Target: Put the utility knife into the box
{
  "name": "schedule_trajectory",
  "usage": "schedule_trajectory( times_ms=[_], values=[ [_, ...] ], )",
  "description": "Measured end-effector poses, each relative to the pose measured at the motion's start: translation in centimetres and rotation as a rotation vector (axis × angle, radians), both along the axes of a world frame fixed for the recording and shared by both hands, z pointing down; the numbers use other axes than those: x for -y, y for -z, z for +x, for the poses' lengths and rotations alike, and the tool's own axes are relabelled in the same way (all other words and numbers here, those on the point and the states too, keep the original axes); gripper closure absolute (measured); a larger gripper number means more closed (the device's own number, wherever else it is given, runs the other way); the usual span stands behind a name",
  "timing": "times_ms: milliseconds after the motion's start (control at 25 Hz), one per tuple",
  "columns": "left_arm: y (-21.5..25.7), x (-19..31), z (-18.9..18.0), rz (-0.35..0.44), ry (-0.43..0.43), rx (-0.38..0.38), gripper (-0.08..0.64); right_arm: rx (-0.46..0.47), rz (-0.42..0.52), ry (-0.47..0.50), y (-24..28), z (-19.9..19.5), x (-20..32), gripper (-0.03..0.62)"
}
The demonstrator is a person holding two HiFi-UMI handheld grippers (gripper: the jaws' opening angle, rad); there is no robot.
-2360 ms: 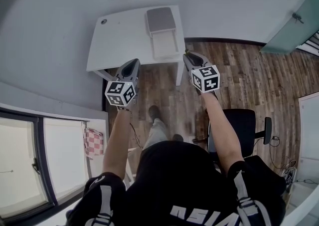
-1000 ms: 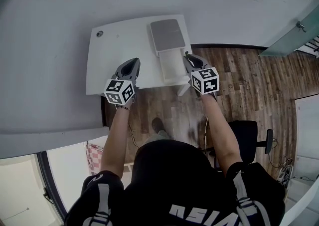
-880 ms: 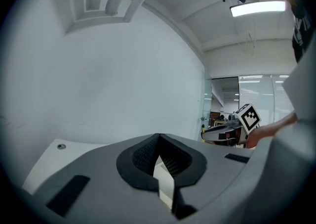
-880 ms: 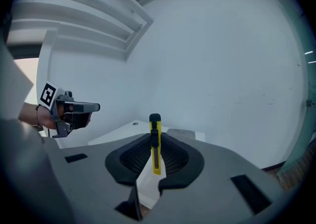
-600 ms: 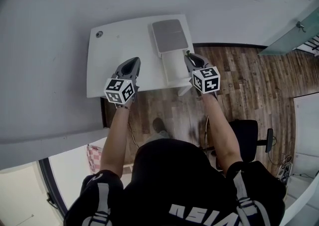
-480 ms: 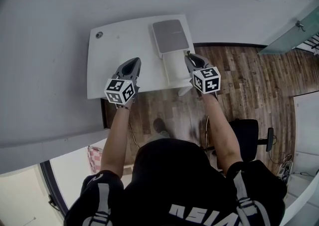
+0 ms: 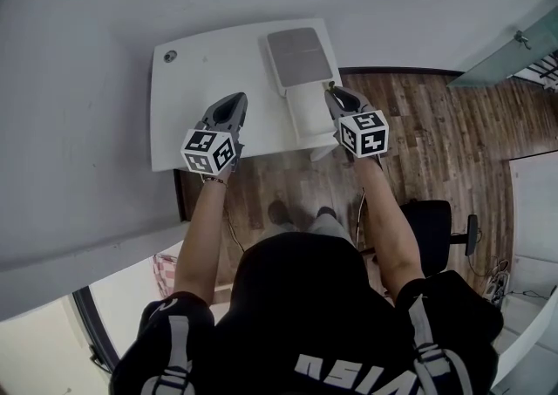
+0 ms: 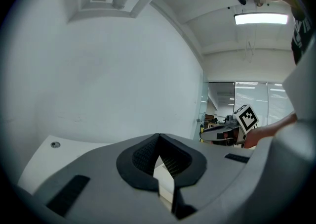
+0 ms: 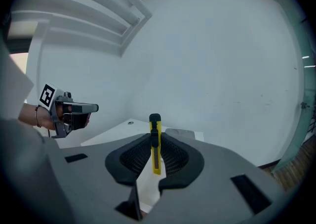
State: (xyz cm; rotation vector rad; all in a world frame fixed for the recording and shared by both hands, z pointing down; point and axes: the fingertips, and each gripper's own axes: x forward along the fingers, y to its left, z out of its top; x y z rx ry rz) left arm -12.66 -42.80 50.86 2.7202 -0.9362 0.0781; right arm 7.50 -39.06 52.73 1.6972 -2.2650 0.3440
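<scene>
— What's on the left?
— The left tongs (image 7: 232,102), closed on nothing, above the counter (image 7: 196,71), left of the open box (image 7: 307,110).
— And further right?
— The right tongs (image 7: 336,94) clamp the yellow knife (image 9: 155,134) upright, beside the box's right edge.

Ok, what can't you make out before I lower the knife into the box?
- Head view: the utility knife is hidden by the right gripper; only the right gripper view shows it.
- Inside of the box: too small in the head view; gripper bodies cover most of it in both gripper views.
- Round thing at the table corner: too small to identify.
</scene>
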Motion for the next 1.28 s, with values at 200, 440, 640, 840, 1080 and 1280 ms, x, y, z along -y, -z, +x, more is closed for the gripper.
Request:
schedule_trajectory(
  times_ms=[200,440,640,840,1080,1280],
  values=[
    [-0.1,0.2,-0.3,-0.002,0.007,0.004,0.535,-0.002,-0.001,0.012,0.0,-0.3,0.3,0.518],
    [0.4,0.6,-0.7,0.002,0.036,0.007,0.535,-0.001,0.005,0.043,0.3,-0.5,1.4,0.518],
    [0.5,1.0,0.0,0.006,0.054,0.008,0.535,0.002,0.010,0.064,0.3,0.2,2.2,0.518],
    [0.6,1.1,1.8,0.003,0.064,0.019,0.535,0.012,0.009,0.078,0.3,1.9,2.6,0.518],
    [1.0,1.2,4.4,0.005,0.077,0.029,0.535,0.025,0.006,0.097,0.2,4.2,3.2,0.518],
    [1.2,1.2,6.7,0.005,0.088,0.042,0.535,0.035,0.003,0.116,0.1,6.2,3.6,0.518]
  ],
)
